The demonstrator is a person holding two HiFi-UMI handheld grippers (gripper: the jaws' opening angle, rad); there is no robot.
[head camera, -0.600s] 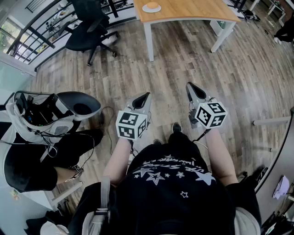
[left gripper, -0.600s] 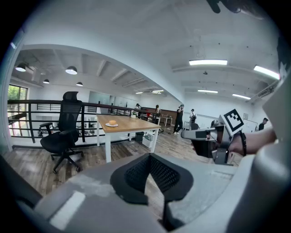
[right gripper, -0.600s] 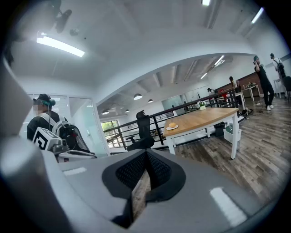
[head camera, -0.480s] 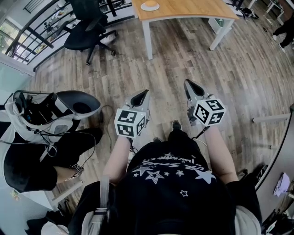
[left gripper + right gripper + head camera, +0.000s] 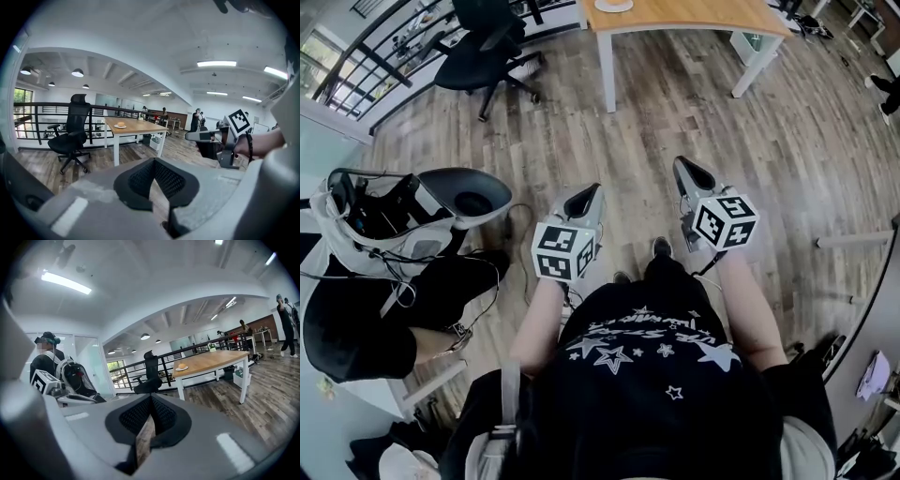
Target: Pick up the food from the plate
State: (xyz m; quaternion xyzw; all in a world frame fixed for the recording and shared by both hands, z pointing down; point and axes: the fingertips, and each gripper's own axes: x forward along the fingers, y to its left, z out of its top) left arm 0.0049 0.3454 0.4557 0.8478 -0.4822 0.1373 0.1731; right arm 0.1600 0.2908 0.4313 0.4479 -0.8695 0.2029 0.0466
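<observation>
The food is a small bun (image 5: 121, 123) on a white plate (image 5: 120, 126) at the near end of a wooden table (image 5: 136, 126) across the room. The right gripper view also shows the bun (image 5: 182, 365) on its plate (image 5: 182, 368). In the head view only the plate's edge (image 5: 612, 6) shows at the top. My left gripper (image 5: 592, 192) and right gripper (image 5: 682, 166) are held side by side at waist height over the wood floor, far short of the table. Both are shut with nothing in them, as seen on the left gripper (image 5: 153, 160) and the right gripper (image 5: 151, 397).
A black office chair (image 5: 487, 52) stands left of the table. A grey chair loaded with a bag and cables (image 5: 403, 220) sits close on my left. A white bin (image 5: 750, 42) is under the table's right side. People stand far off (image 5: 196, 119).
The table and plate have slid toward the top edge of the head view. Both grippers stay shut and side by side, slightly higher in the picture.
</observation>
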